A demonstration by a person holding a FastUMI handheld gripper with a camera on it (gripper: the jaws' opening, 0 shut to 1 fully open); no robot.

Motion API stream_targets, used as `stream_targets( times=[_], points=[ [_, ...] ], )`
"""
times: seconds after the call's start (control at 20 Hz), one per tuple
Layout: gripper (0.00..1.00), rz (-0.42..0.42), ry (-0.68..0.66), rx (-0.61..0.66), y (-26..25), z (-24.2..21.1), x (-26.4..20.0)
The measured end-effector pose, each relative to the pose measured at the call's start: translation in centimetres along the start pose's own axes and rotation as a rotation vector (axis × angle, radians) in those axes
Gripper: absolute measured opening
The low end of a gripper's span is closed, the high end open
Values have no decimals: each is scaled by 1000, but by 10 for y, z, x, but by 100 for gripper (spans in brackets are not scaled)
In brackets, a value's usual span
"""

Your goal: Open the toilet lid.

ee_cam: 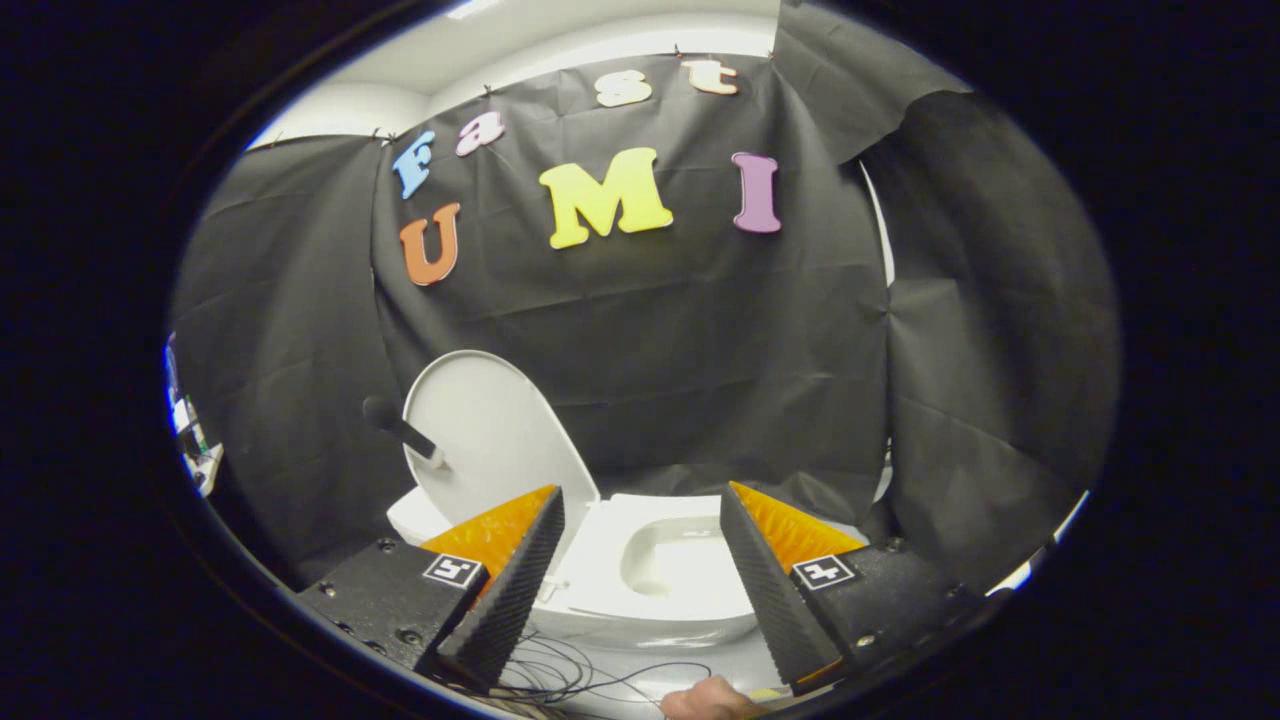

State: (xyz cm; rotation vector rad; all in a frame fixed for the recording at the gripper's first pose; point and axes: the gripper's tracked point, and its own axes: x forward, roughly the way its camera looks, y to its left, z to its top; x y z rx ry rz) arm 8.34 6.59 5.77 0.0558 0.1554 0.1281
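Hand-held gripper [640, 510] agape, toilet lid [490, 440] raised

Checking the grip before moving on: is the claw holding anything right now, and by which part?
Nothing is held. The claw is open, its fingers apart, with the white plastic toilet lid already raised beyond them.

Setting: a makeshift recording booth rather than a home bathroom, as we read it from the creased black cloth wall [640, 330] pinned up behind and to both sides. We note a white toilet [650, 570] standing alone against that cloth, its lid [490, 430] raised, with loose thin cables [580, 675] on the floor near it. Above the cloth we see a plain pale ceiling [560, 45].
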Motion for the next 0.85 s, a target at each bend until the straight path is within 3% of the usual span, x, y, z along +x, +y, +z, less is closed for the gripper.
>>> stream_targets(
  times=[0.4,0.6,0.85],
  points=[
    [98,-74,-63,-44,-35,-27,-58],
    [98,-76,-34,-56,-43,-65,-66],
    [98,-87,-68,-42,-54,-69,-76]
  ],
)
